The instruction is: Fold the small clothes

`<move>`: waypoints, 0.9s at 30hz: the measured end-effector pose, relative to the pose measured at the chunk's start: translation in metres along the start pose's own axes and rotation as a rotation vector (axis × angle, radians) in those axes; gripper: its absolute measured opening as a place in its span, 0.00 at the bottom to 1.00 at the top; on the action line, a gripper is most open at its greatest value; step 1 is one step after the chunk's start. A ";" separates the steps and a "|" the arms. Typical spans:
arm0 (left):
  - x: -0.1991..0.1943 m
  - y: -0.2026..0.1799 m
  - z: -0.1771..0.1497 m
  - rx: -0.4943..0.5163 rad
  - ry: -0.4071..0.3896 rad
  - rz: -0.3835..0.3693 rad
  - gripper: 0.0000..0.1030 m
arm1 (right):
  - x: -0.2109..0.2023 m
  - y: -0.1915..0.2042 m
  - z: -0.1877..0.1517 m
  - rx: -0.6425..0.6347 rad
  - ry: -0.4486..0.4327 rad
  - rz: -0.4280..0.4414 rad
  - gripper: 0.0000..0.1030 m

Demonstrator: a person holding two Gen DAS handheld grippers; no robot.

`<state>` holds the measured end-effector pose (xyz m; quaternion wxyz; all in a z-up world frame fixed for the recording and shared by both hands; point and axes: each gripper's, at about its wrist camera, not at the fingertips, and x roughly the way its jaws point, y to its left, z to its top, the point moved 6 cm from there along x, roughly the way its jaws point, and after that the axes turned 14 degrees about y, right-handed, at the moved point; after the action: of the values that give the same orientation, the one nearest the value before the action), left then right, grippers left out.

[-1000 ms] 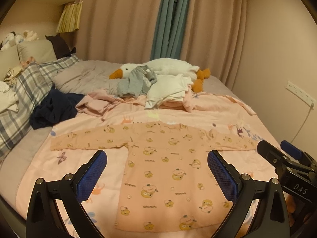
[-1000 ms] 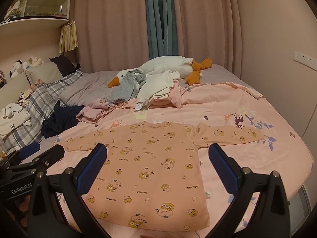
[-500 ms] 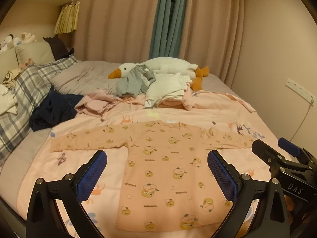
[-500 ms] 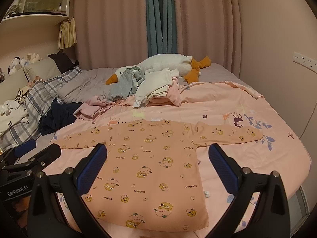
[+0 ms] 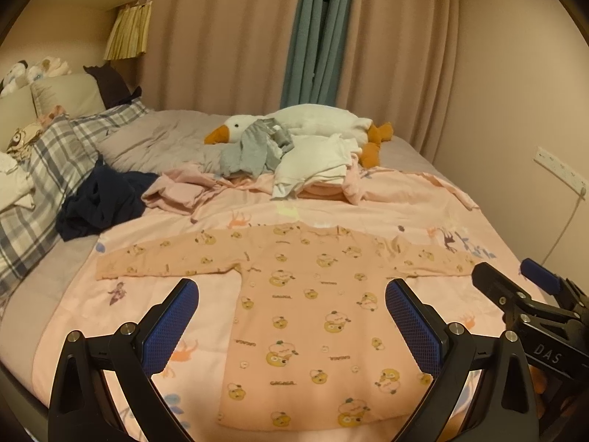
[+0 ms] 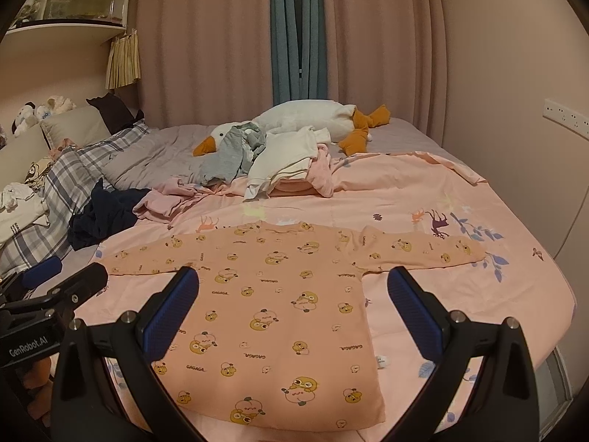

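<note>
On the bed (image 5: 405,213), shirt (image 5: 309,313) collar away, sleeves sideways; both grippers' fingers (image 5: 412,324) spread.

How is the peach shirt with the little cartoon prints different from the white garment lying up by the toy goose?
The peach printed shirt lies spread flat, both sleeves stretched out sideways; the white garment sits crumpled in a heap. The shirt is covered in small cartoon figures; the white garment looks plain. The shirt lies alone near the foot of the bed; the white garment rests atop other clothes beside the plush goose. Neither is folded yet.

Matt printed cloth shirt (image 5: 305,316), plush goose (image 5: 313,125), textured rubbery claw pads (image 5: 171,326)
</note>
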<state>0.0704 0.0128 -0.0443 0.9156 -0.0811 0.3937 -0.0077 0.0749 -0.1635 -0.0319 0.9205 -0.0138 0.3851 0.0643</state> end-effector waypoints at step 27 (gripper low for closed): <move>0.001 -0.009 -0.003 0.025 0.009 0.007 0.98 | 0.006 0.007 -0.002 -0.047 0.002 -0.020 1.00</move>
<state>0.0690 0.0038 -0.0458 0.9148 -0.0683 0.3980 -0.0096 0.0770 -0.1555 -0.0376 0.9201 -0.0395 0.3843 0.0643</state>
